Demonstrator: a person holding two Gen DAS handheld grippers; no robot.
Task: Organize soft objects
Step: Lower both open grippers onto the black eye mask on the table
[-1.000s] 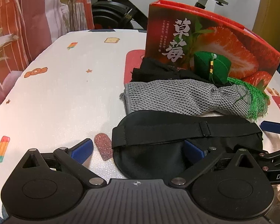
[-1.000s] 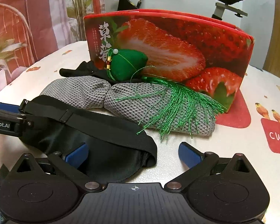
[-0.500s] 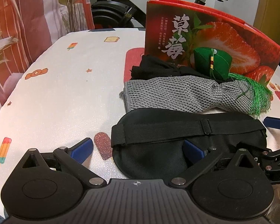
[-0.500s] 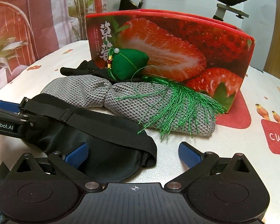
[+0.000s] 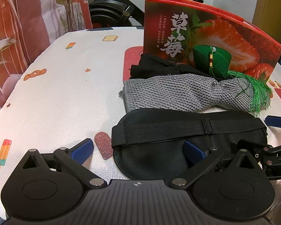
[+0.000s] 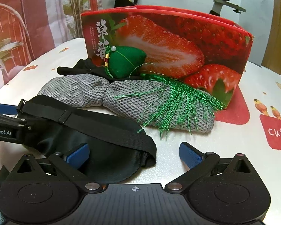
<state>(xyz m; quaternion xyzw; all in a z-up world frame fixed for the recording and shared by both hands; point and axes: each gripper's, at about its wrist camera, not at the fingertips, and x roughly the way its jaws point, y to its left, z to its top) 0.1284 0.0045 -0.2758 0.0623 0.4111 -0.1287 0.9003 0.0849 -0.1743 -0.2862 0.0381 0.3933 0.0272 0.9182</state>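
A black sleep mask (image 5: 159,150) with an elastic strap lies flat on the table, also in the right wrist view (image 6: 106,150). My left gripper (image 5: 138,150) is open around the mask's left end. My right gripper (image 6: 134,153) is open around its right end. Behind it lie a grey knitted cloth (image 5: 178,95) (image 6: 140,97), a black cloth (image 5: 155,69) (image 6: 78,69), and a green stuffed pouch (image 5: 213,61) (image 6: 125,61) with a green tassel (image 6: 178,101).
A red strawberry box (image 5: 206,33) (image 6: 178,43) stands upright behind the pile. The white printed tablecloth (image 5: 56,86) stretches left to the table edge. An exercise bike (image 5: 110,9) and a red-striped curtain (image 5: 18,28) stand beyond the table.
Both grippers have drawn back slightly from the pile, still open over the mask. The objects have not moved.
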